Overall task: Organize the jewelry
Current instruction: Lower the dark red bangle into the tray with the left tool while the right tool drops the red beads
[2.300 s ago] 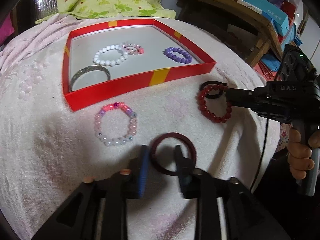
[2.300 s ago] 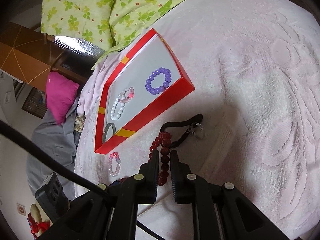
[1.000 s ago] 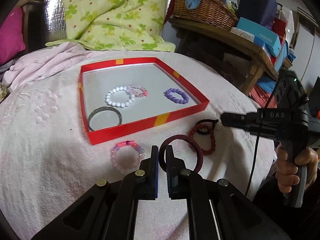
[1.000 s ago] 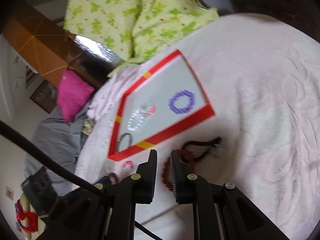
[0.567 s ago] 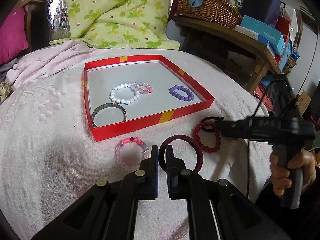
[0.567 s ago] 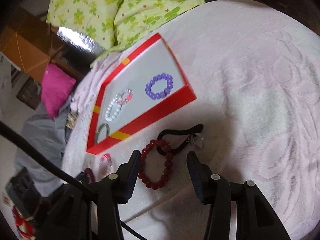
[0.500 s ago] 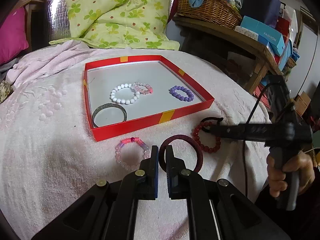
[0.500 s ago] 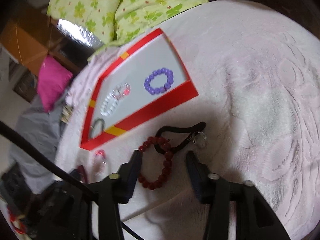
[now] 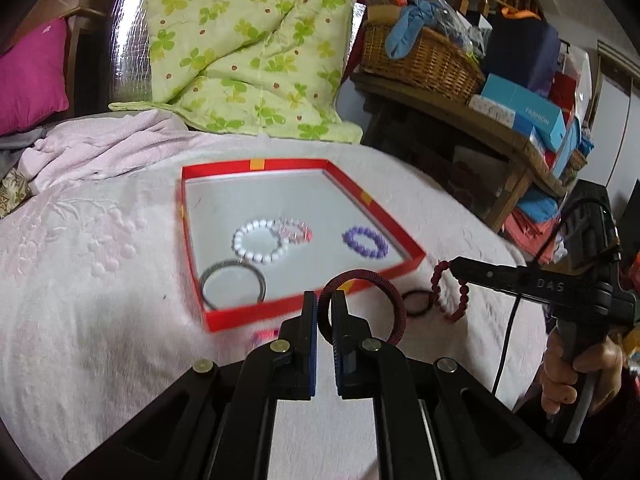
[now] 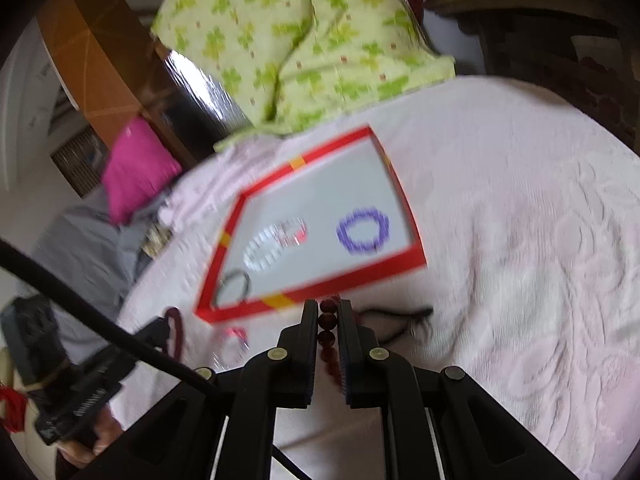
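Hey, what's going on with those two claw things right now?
Left gripper shut on dark red bangle. Right gripper closing on red bead bracelet. Red tray ahead, unobstructed.

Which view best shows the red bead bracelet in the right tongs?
Left wrist view: the red bead bracelet hangs in full from the closing right tongs. Right wrist view shows only a few beads between its fingers.

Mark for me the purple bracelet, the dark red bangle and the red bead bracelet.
purple bracelet (image 9: 365, 242): left wrist view, on its near beads.
dark red bangle (image 9: 394, 296): left wrist view, on its right arc.
red bead bracelet (image 10: 327, 320): right wrist view, on a bead between the fingers.
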`<control>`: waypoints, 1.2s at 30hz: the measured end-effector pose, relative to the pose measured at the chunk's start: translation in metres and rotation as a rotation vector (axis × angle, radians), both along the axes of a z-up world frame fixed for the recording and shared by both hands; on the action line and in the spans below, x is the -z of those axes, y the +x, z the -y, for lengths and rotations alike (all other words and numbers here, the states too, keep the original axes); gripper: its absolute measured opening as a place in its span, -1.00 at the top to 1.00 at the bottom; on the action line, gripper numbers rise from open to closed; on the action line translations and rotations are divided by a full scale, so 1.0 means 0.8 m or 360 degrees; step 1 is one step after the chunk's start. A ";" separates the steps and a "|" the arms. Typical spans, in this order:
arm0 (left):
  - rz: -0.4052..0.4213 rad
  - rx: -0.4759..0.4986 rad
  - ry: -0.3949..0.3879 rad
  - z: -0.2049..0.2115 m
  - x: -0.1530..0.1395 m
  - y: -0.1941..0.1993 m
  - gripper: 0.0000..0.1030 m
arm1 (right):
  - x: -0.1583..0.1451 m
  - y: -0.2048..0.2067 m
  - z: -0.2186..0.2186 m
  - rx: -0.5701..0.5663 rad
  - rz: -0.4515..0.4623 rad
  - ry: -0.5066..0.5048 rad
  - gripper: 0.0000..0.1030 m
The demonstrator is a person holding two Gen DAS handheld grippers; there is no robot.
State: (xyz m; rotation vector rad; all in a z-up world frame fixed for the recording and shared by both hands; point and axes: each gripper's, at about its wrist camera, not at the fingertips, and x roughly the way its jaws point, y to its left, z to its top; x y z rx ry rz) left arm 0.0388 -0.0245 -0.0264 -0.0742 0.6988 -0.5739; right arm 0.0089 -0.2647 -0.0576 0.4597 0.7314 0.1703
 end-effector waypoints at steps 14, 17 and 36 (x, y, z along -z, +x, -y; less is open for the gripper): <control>-0.0247 0.0031 0.0121 0.064 0.028 0.103 0.86 | -0.036 0.137 -0.009 0.0030 0.0064 0.0119 0.79; -0.0249 0.0026 0.0151 0.066 0.031 0.112 0.86 | -0.029 0.172 -0.015 0.0016 0.0025 0.0124 0.79; -0.0351 0.0001 0.0278 0.080 0.060 0.149 0.86 | 0.028 0.268 -0.014 0.0055 -0.0161 0.0215 0.75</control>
